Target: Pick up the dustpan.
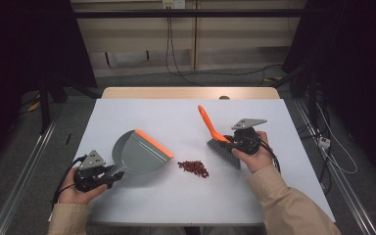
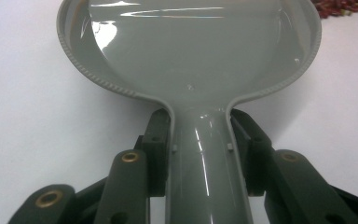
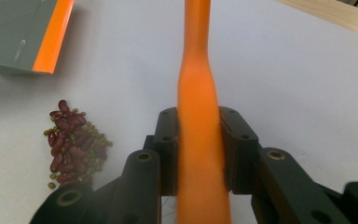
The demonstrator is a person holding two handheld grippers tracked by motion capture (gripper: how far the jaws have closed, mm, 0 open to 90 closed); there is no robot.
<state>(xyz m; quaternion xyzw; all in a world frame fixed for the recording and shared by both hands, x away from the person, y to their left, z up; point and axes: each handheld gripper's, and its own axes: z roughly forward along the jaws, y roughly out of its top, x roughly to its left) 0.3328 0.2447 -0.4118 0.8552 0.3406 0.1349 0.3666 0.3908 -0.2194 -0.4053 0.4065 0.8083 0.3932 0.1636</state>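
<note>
Two tools grip: left tool (image 1: pixel 111 175) clamps dustpan (image 1: pixel 139 152) handle, right tool (image 1: pixel 231 142) brush (image 1: pixel 216 135).

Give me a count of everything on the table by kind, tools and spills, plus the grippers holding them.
Dustpan: 1
Brush: 1
Pile of beans: 1
Left gripper and right gripper: 2
Total: 5

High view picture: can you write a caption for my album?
Left gripper holds a grey plastic dustpan, right gripper an orange-handled brush, beside a pile of red beans.
</note>
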